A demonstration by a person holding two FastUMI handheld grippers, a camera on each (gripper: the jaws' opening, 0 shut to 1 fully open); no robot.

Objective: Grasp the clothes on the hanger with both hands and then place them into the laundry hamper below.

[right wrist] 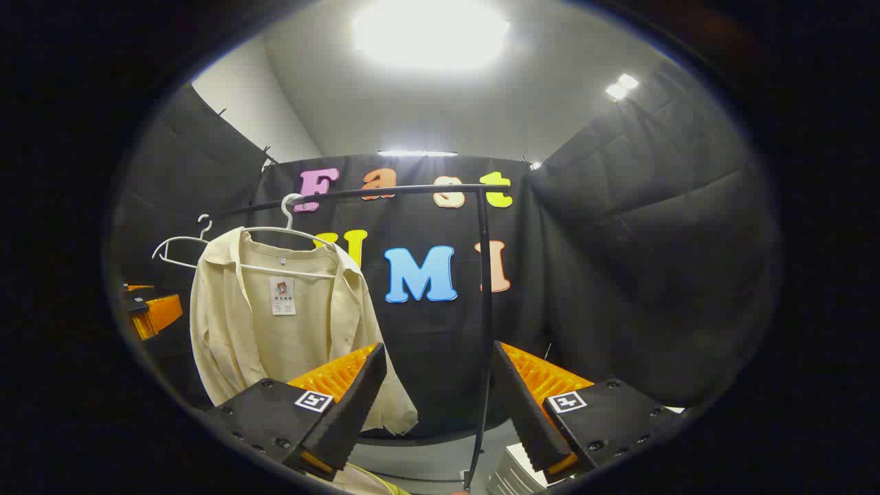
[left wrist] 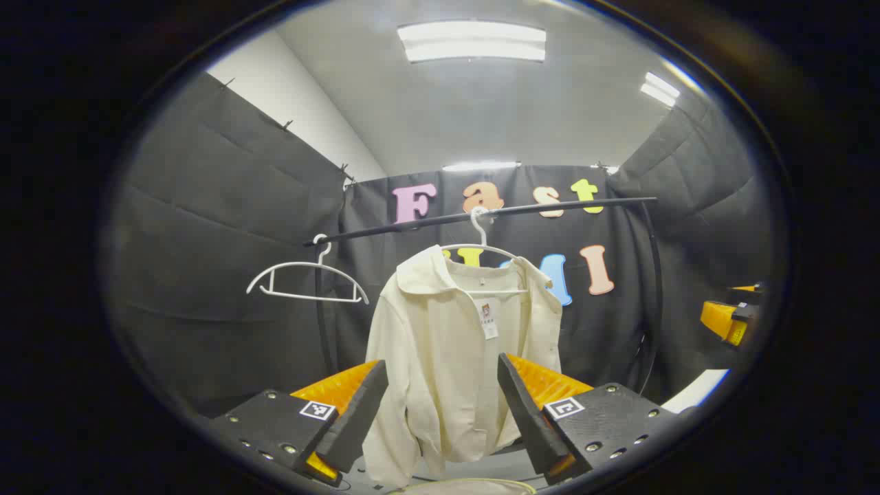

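Your left gripper (left wrist: 443, 405) has its jaws spread wide, holding nothing. In the left gripper view, the cream shirt (left wrist: 454, 357) hangs dead ahead at 12 o'clock on a white hanger (left wrist: 481, 244) hooked over the black rail (left wrist: 550, 207); its lower half shows in the gap between your fingers, though contact cannot be judged. An empty white hanger (left wrist: 306, 278) hangs at 10 o'clock. The pale rim of the hamper (left wrist: 467, 487) sits at 6 o'clock, below the shirt. Your right gripper (right wrist: 433, 405) is also released and empty; in the right gripper view the shirt hangs at 10 o'clock, with the rack's upright post (right wrist: 485, 309) between its fingers.
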